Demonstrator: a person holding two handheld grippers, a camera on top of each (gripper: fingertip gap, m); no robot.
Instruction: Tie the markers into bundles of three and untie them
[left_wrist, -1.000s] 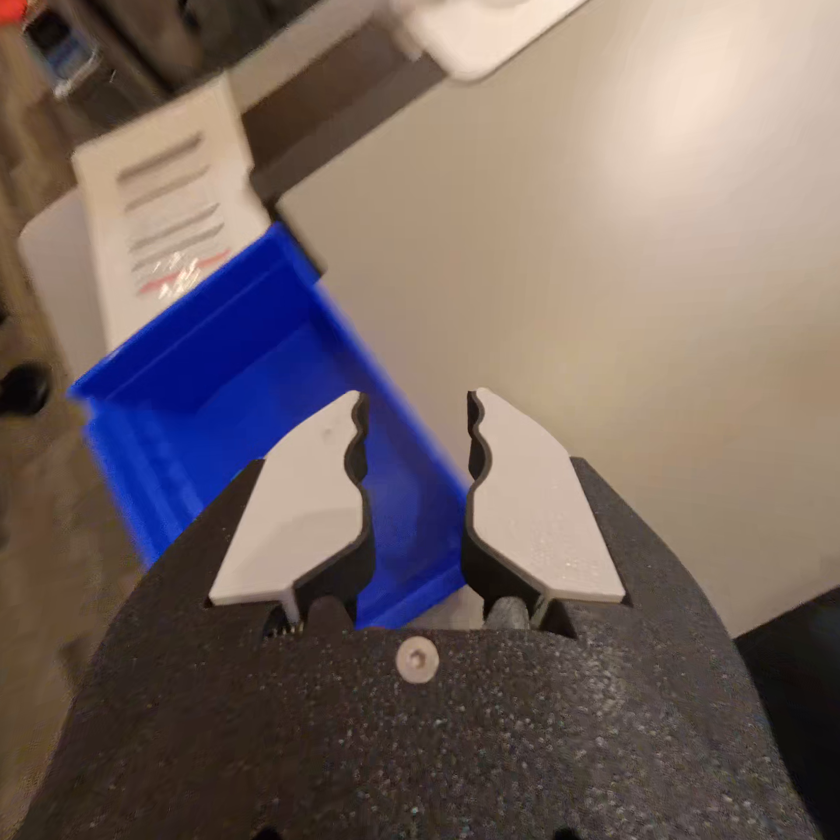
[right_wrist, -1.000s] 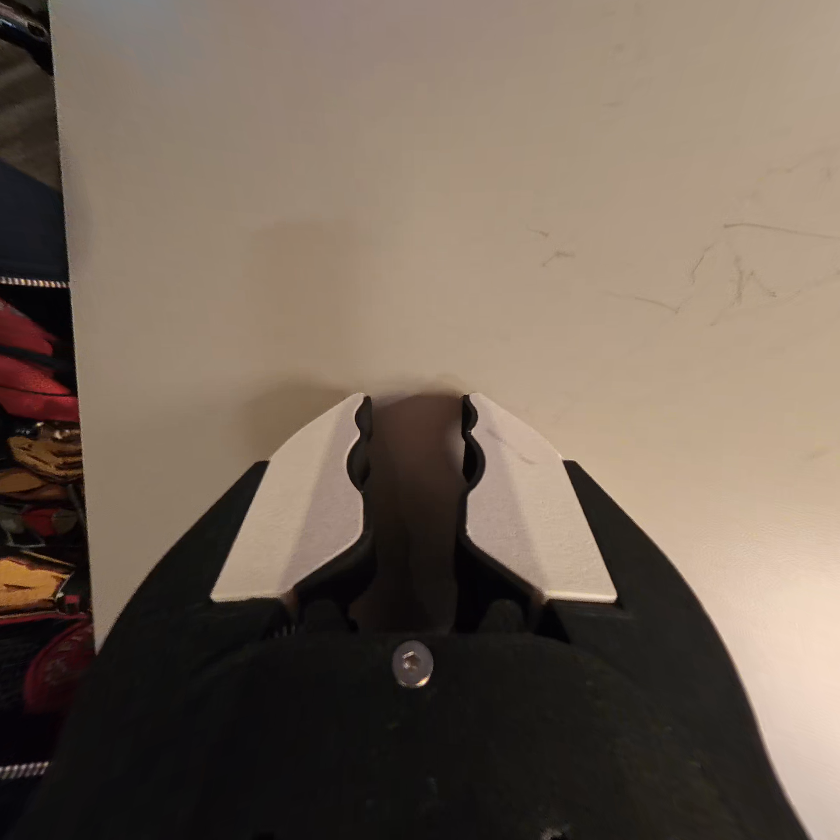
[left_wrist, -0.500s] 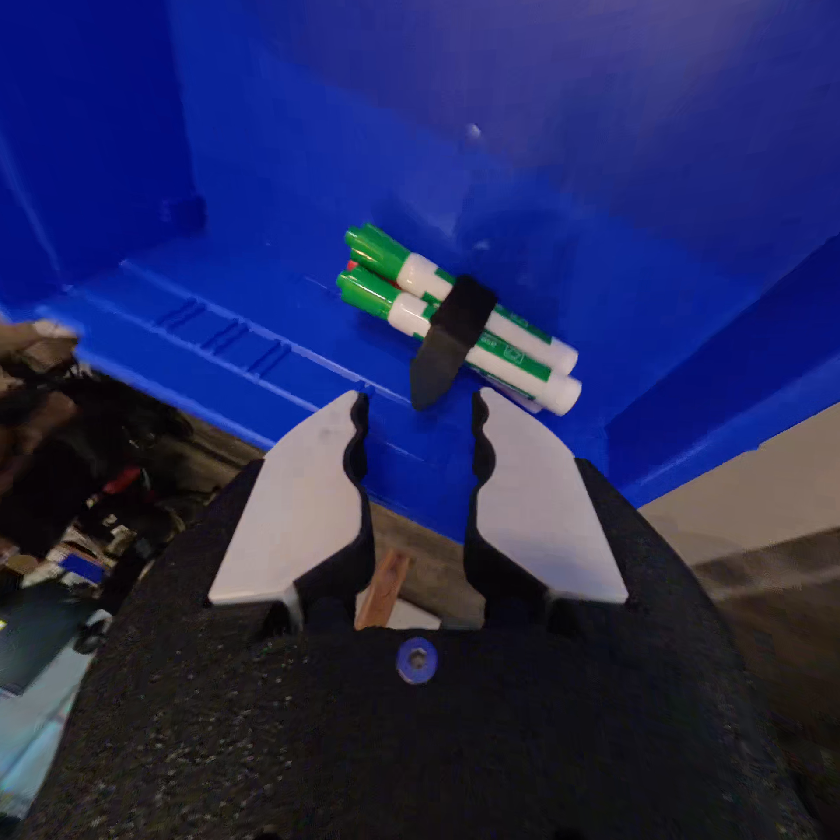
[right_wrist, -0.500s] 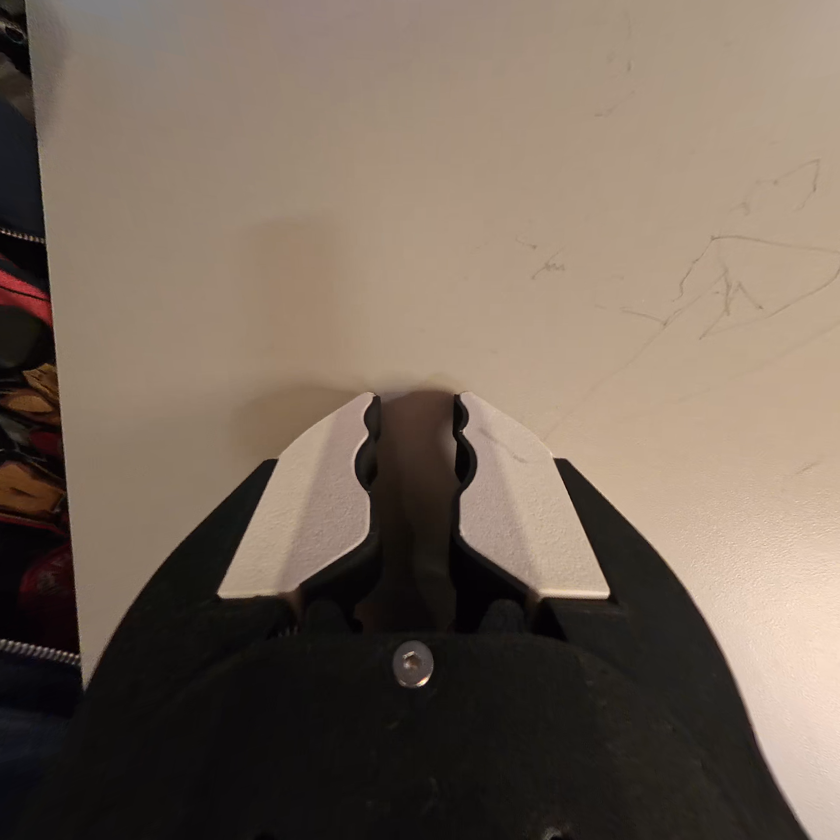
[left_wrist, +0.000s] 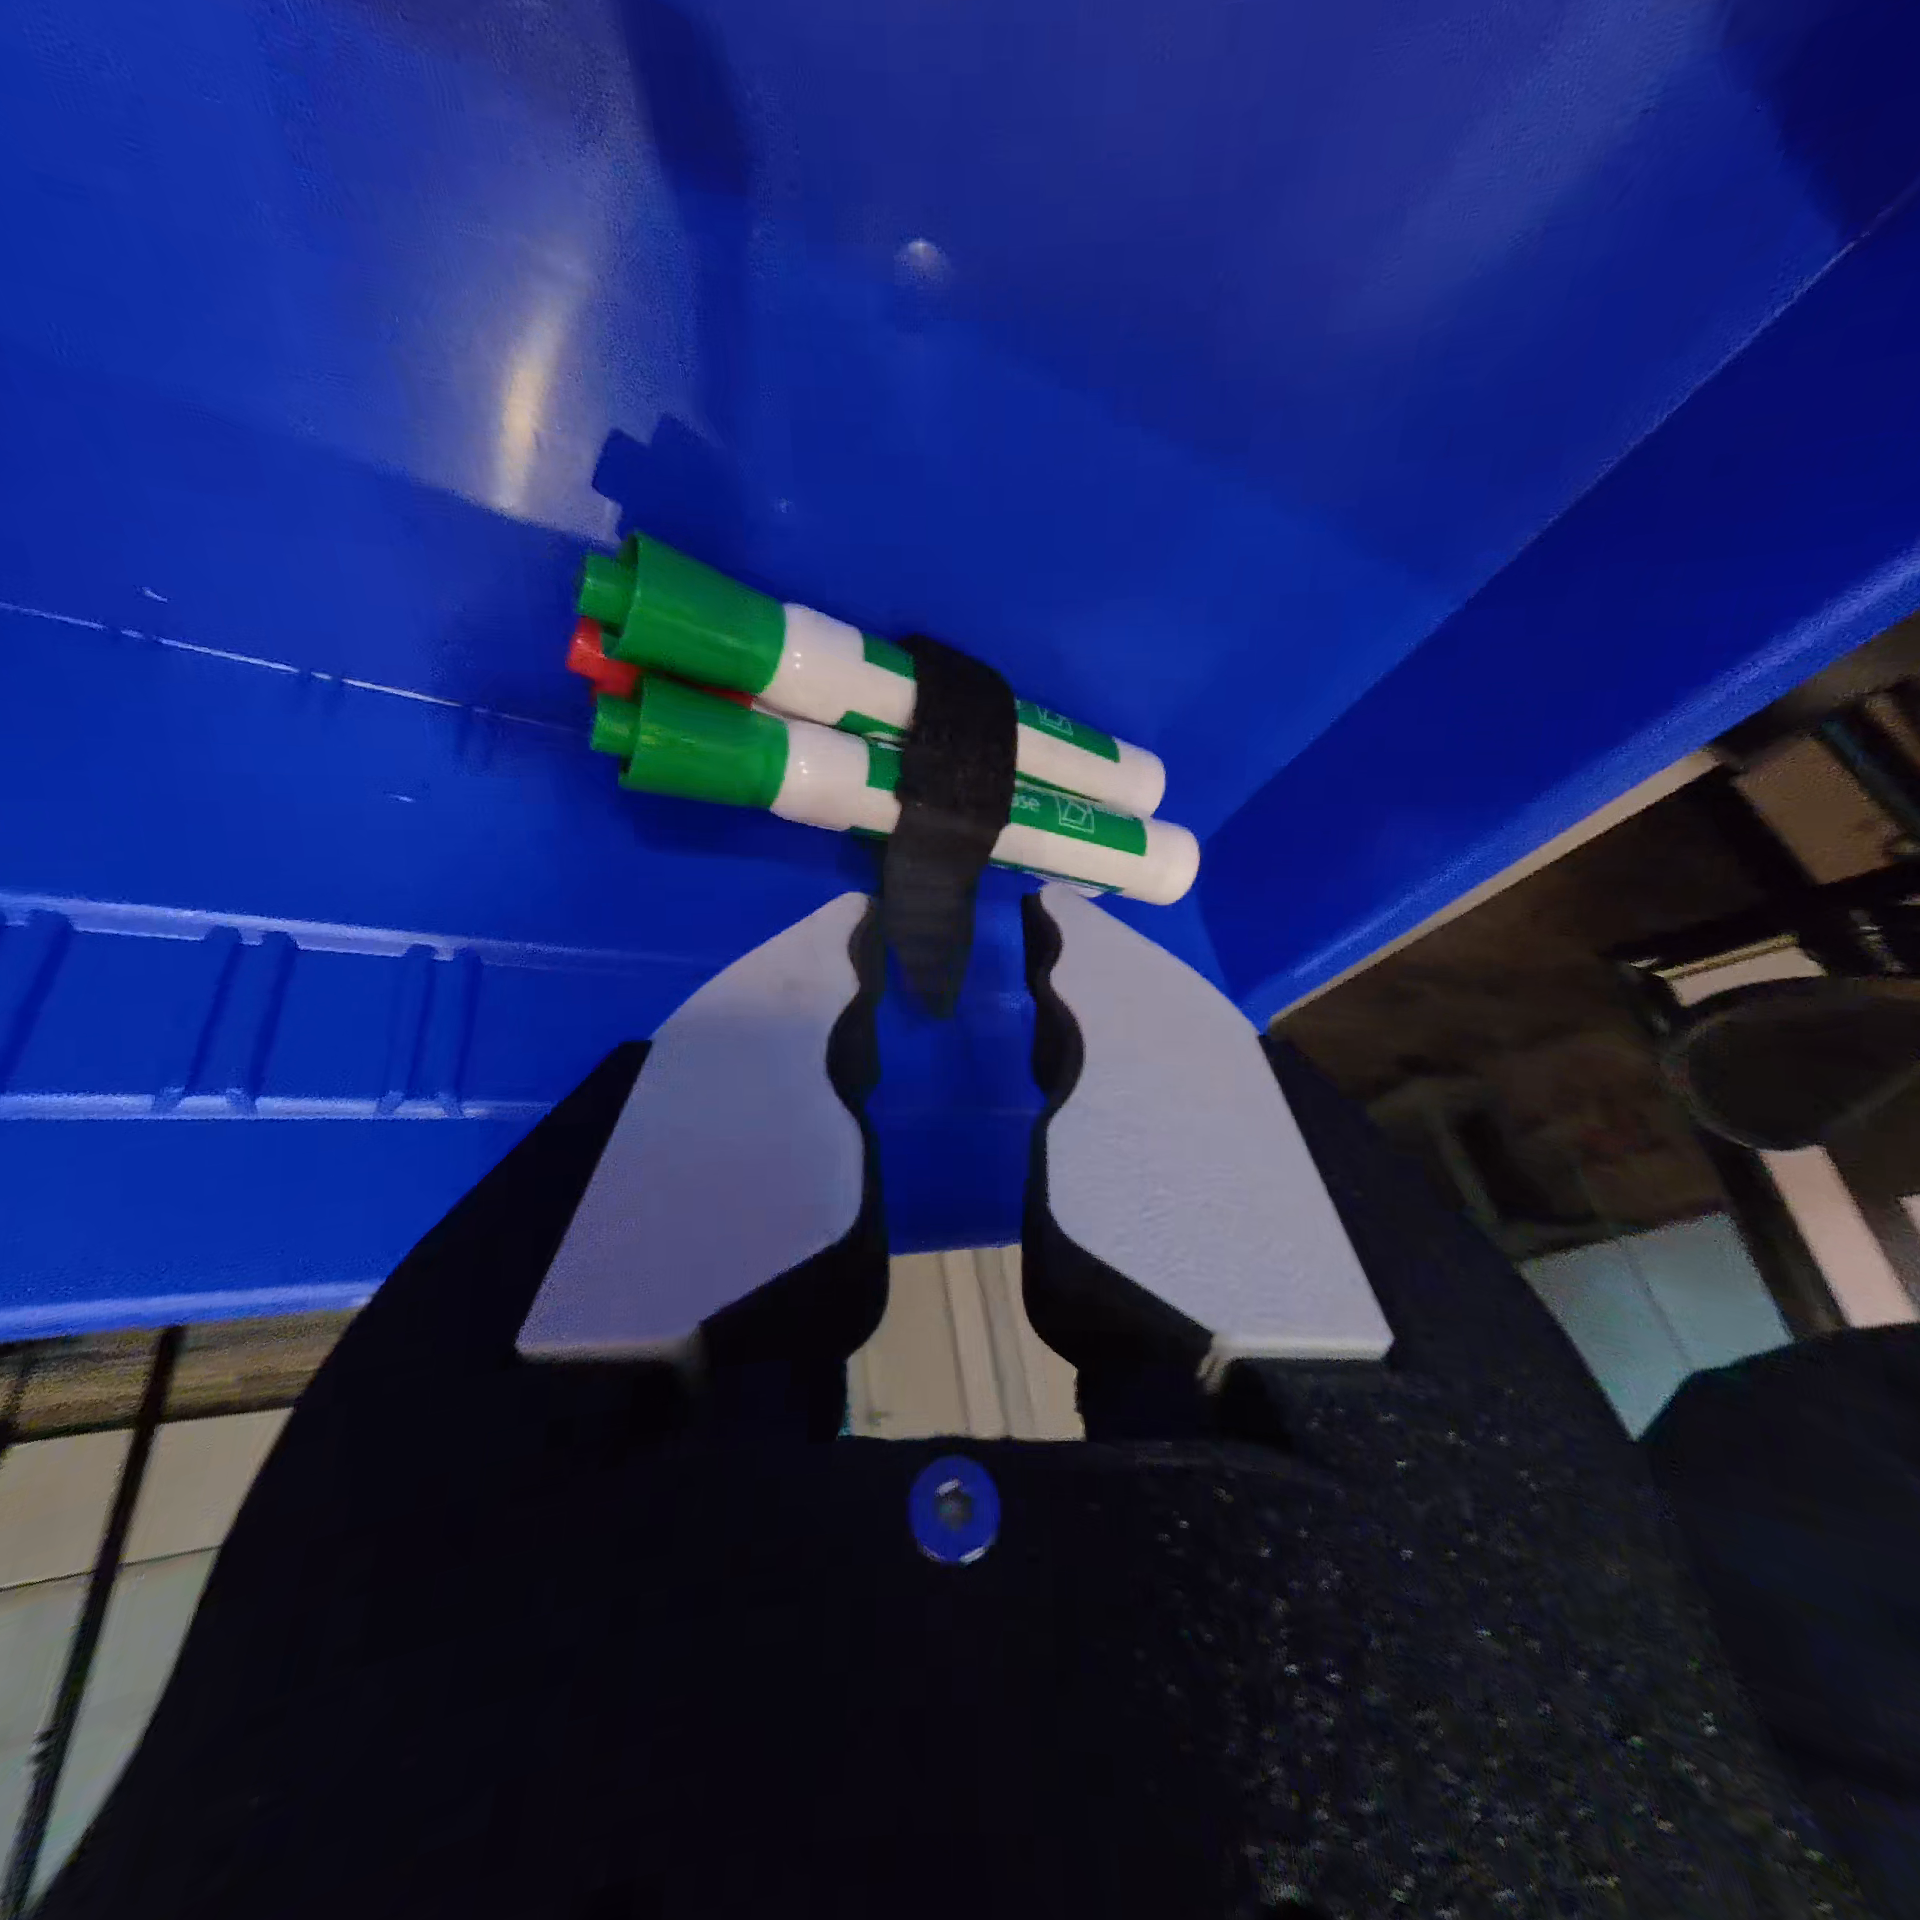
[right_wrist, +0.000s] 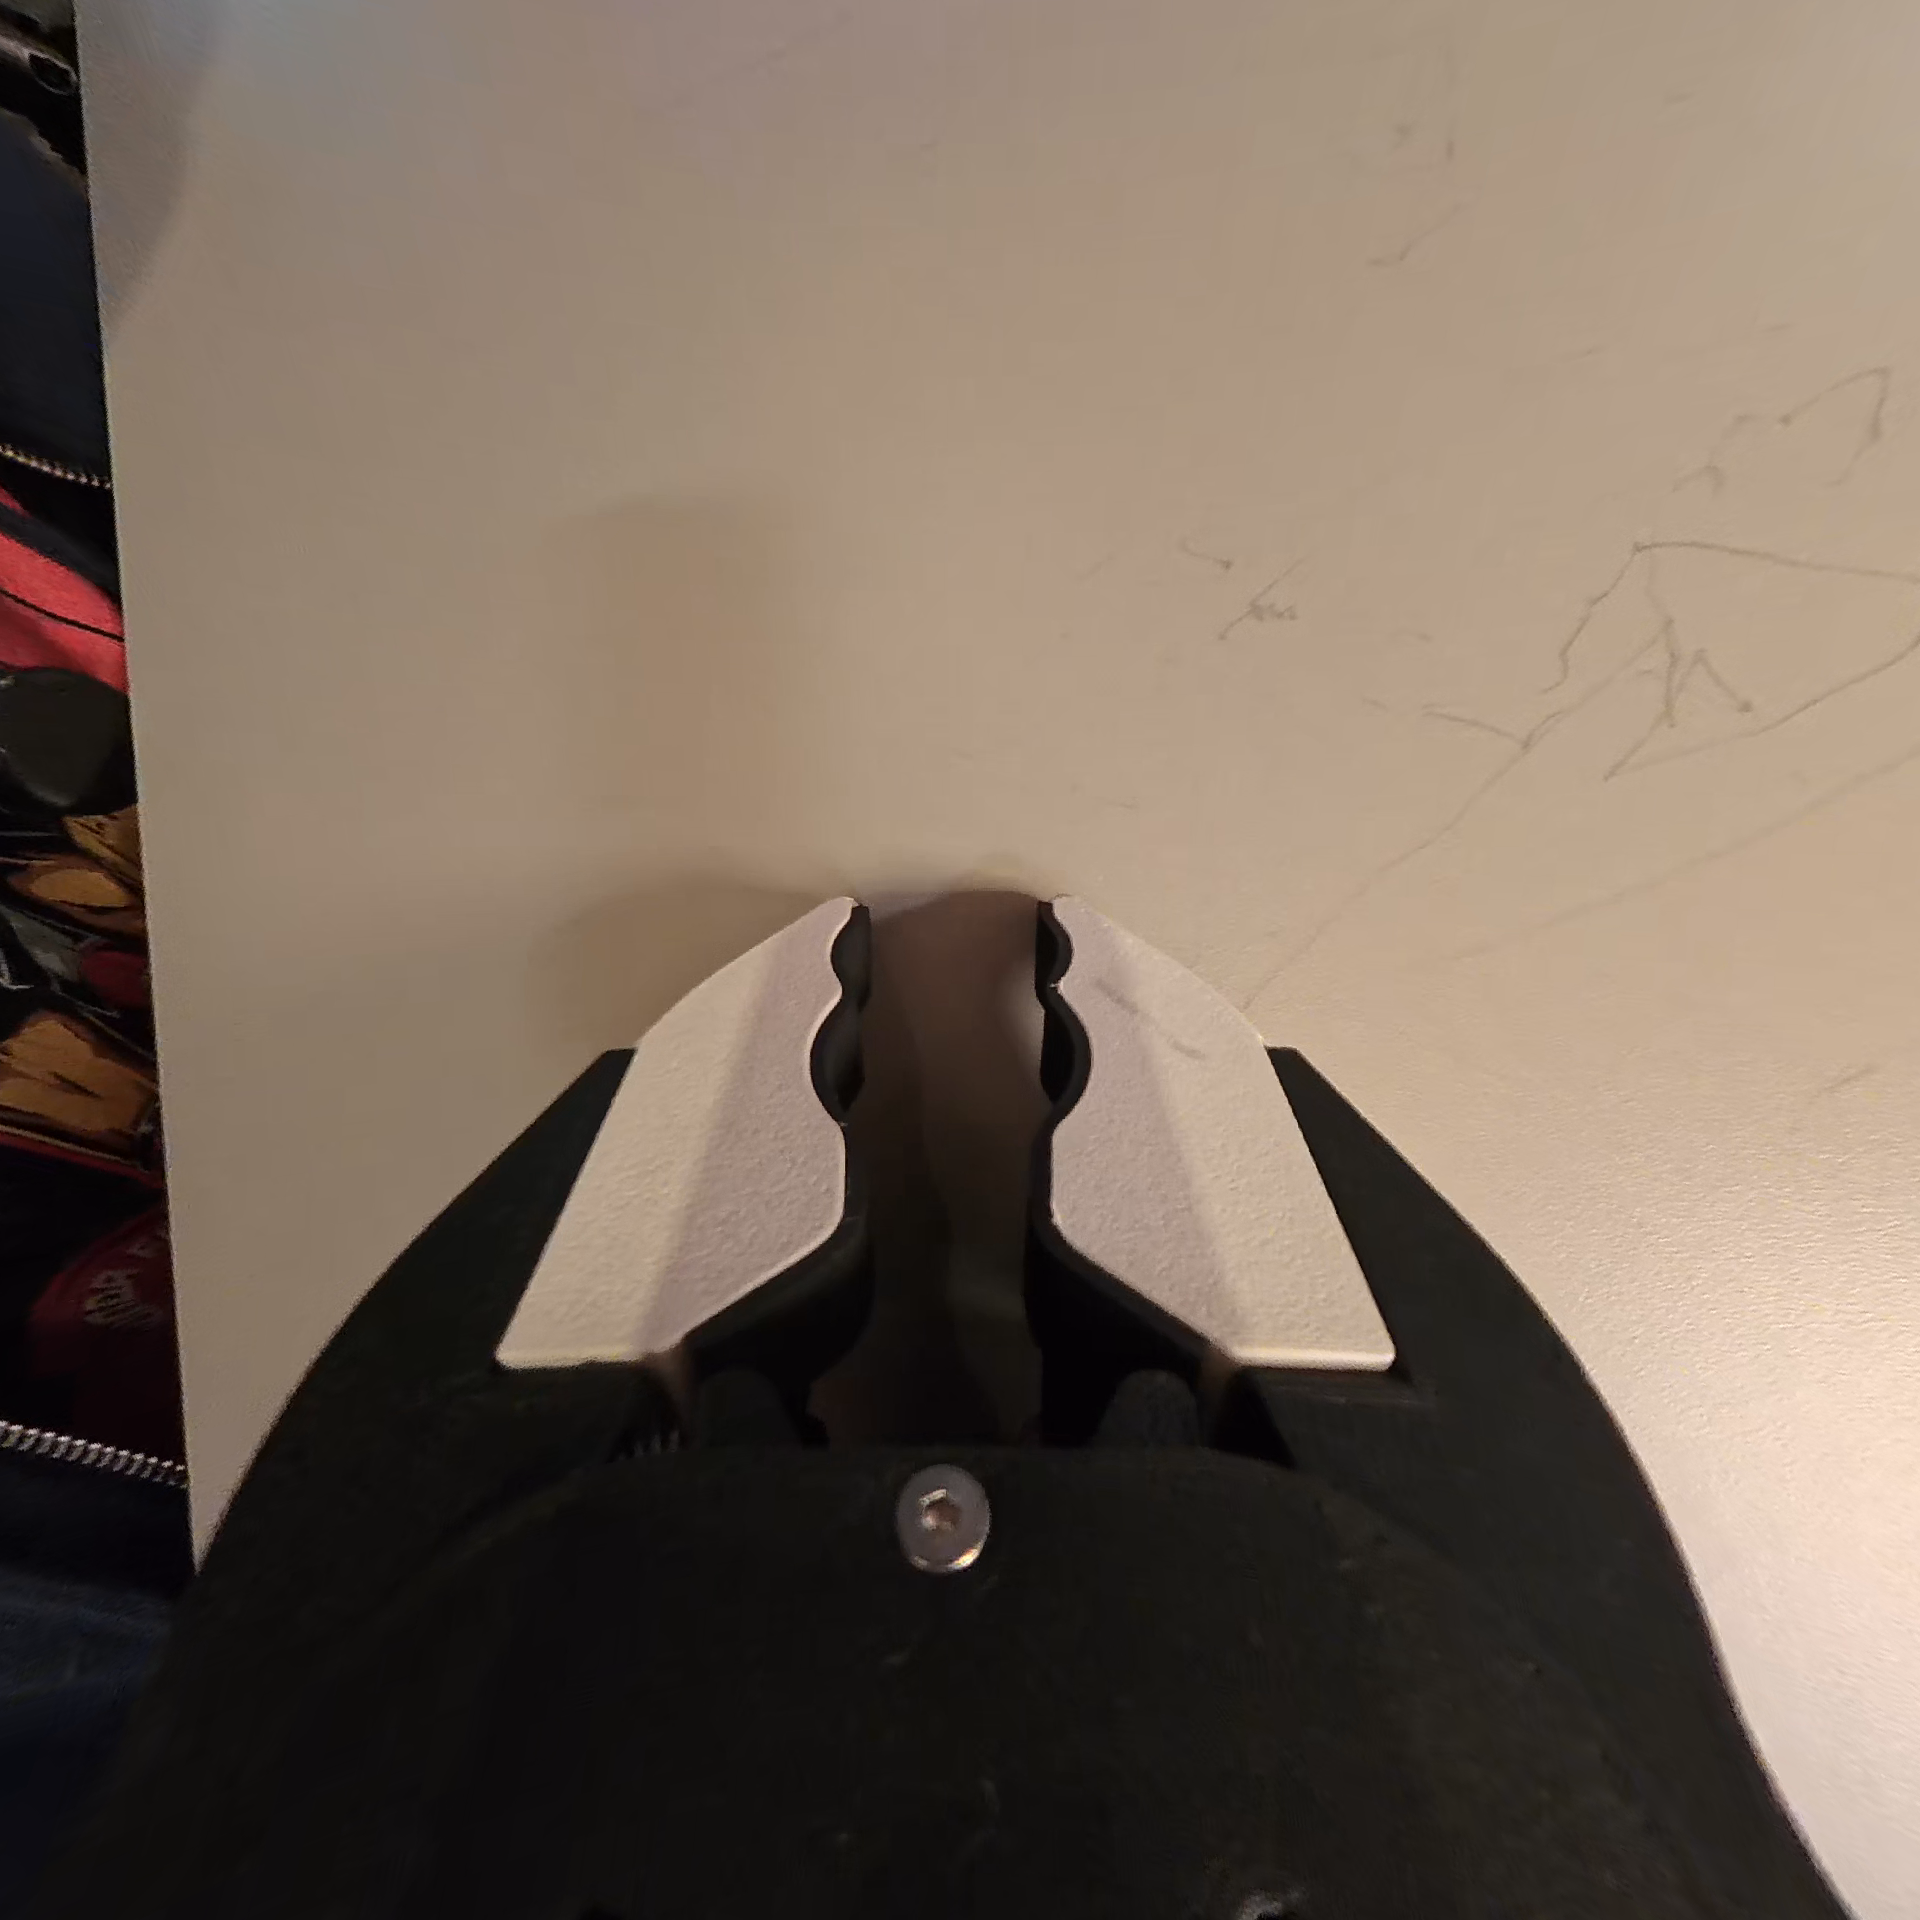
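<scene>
Marker bundle (left_wrist: 883, 743) lies inside the blue bin (left_wrist: 312, 312), just ahead of the left gripper (left_wrist: 945, 914): two green-capped markers on top, a red cap peeking from behind/under them, caps pointing left. Black strap (left_wrist: 951, 790) wraps the bundle mid-barrel; its loose tail hangs down btwn the left gripper's tips, w/o clear contact. Left jaws stand at a narrow gap, holding nothing. Bin wall rises behind and to the right of the bundle.

Right gripper (right_wrist: 951, 914) sits low over the cream table (right_wrist: 935, 416), jaws narrowly apart, empty; faint scribble marks (right_wrist: 1662, 675) ahead-right of it.
</scene>
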